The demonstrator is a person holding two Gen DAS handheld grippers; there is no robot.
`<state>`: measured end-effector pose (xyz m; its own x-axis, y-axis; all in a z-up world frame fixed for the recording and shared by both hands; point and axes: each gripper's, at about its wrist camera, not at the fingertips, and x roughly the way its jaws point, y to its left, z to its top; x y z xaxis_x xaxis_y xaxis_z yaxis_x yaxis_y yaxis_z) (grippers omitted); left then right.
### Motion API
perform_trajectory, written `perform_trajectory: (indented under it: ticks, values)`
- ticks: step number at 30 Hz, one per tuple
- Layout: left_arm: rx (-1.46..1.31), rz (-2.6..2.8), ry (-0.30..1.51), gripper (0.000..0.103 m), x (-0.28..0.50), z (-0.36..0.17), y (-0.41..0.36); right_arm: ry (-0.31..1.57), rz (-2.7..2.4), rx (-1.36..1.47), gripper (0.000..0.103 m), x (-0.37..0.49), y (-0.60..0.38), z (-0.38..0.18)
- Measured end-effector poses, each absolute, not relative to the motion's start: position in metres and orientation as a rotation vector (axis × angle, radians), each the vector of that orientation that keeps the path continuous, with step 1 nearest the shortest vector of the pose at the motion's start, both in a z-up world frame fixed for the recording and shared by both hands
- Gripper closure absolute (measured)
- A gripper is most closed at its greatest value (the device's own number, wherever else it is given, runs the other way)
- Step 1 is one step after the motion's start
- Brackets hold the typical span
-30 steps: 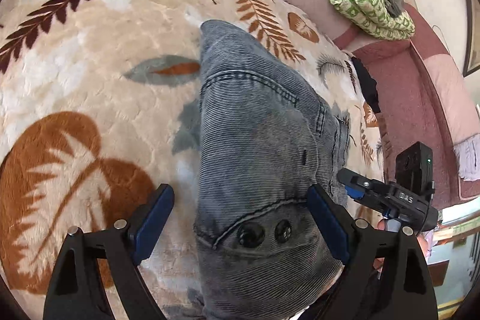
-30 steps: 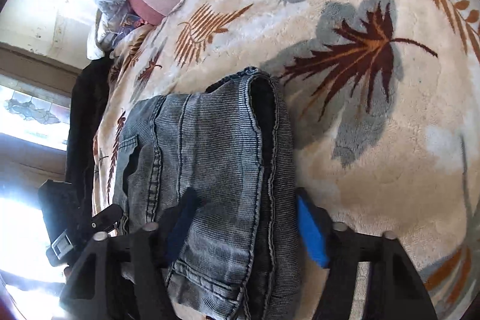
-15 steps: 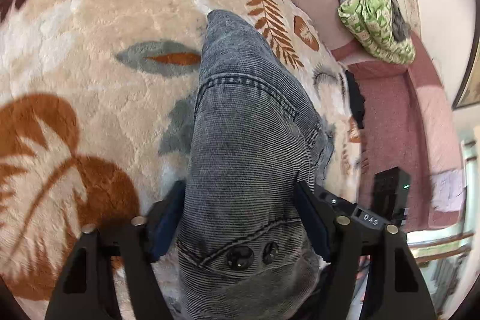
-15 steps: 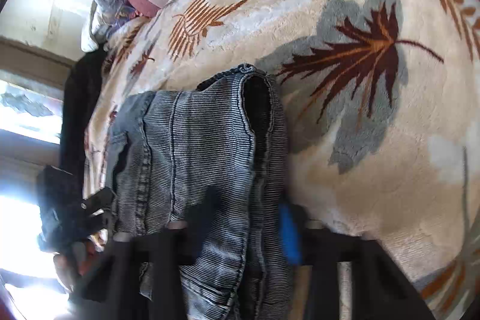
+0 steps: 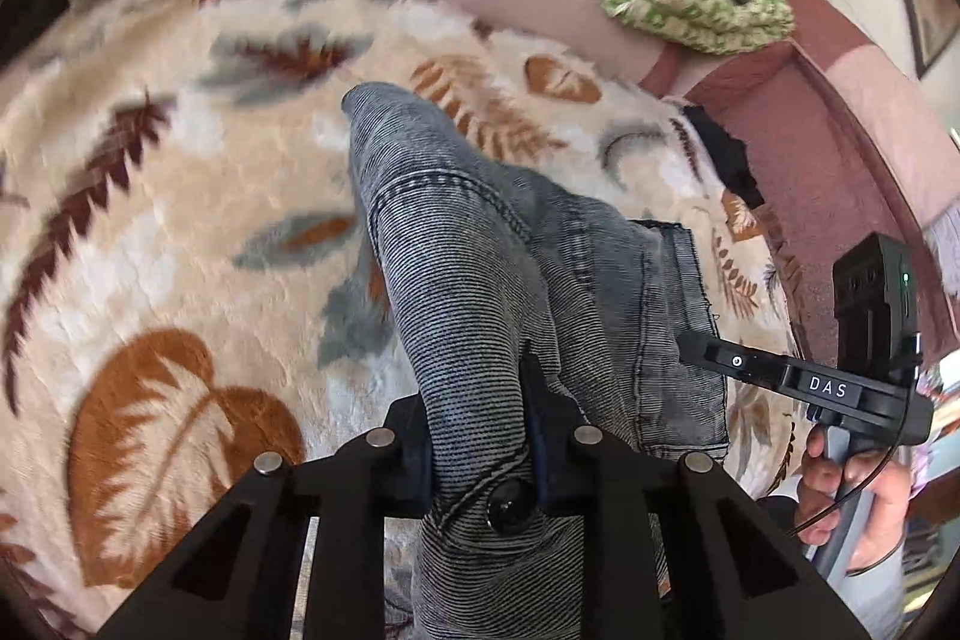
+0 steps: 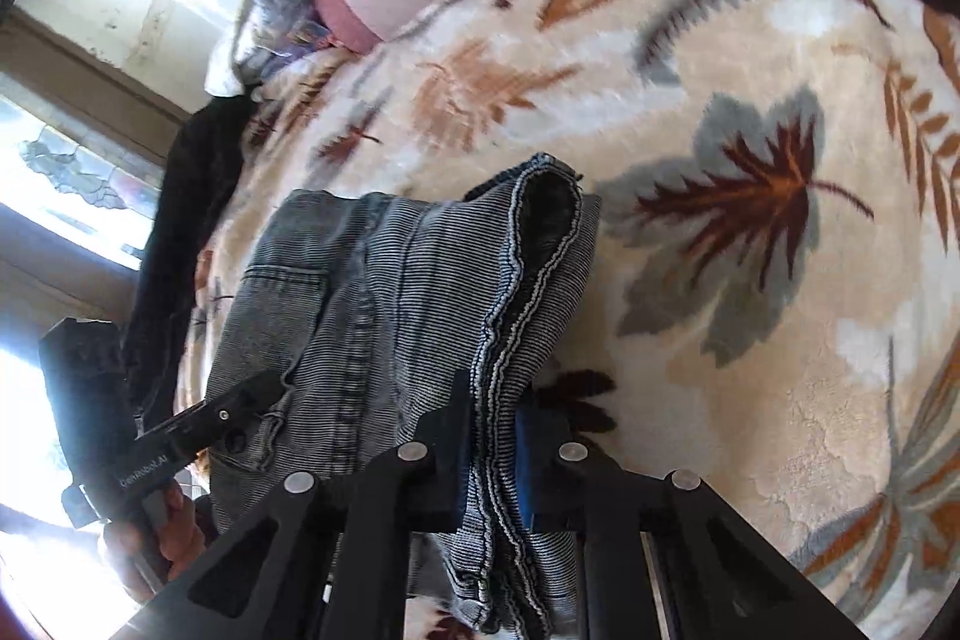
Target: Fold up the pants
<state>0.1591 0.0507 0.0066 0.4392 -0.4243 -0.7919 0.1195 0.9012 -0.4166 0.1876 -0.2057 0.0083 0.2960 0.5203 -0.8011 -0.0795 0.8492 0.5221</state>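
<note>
The left gripper point(image 5: 477, 424) is closing on a bunched ridge of the grey denim pants point(image 5: 480, 250) near the waistband button, fabric pinched between its pads. The right gripper point(image 6: 492, 448) is closing on the stitched hem edge. The pants lie part-lifted on a leaf-patterned blanket point(image 6: 750, 40).

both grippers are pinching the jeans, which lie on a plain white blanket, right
Not quite. Both the left gripper and right gripper are closing with the jeans pinched between their pads, but the blanket is not plain white: it is cream with brown and grey leaves, as the left wrist view shows.
</note>
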Motion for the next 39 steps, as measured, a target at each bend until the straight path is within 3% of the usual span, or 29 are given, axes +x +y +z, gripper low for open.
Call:
perform_trajectory:
  ticks: [7,14,27,33,39]
  values:
    - [-0.293,-0.341,0.939,0.078,0.162,0.064,0.068,1.112,0.471,0.414,0.091,0.202,-0.190,0.064]
    - [-0.326,-0.326,0.892,0.078,0.181,0.085,0.088,1.071,0.491,0.369,0.091,0.229,-0.168,0.100]
    - [-0.354,-0.278,1.019,0.077,0.213,-0.009,0.094,1.220,0.432,0.383,0.091,0.261,-0.158,-0.003]
    - [-0.354,-0.167,1.052,0.041,0.205,-0.027,0.108,1.222,0.353,0.277,0.085,0.253,-0.158,-0.018]
    - [-0.315,-0.150,0.916,0.029,0.158,0.011,0.117,1.090,0.390,0.187,0.084,0.206,-0.147,0.020]
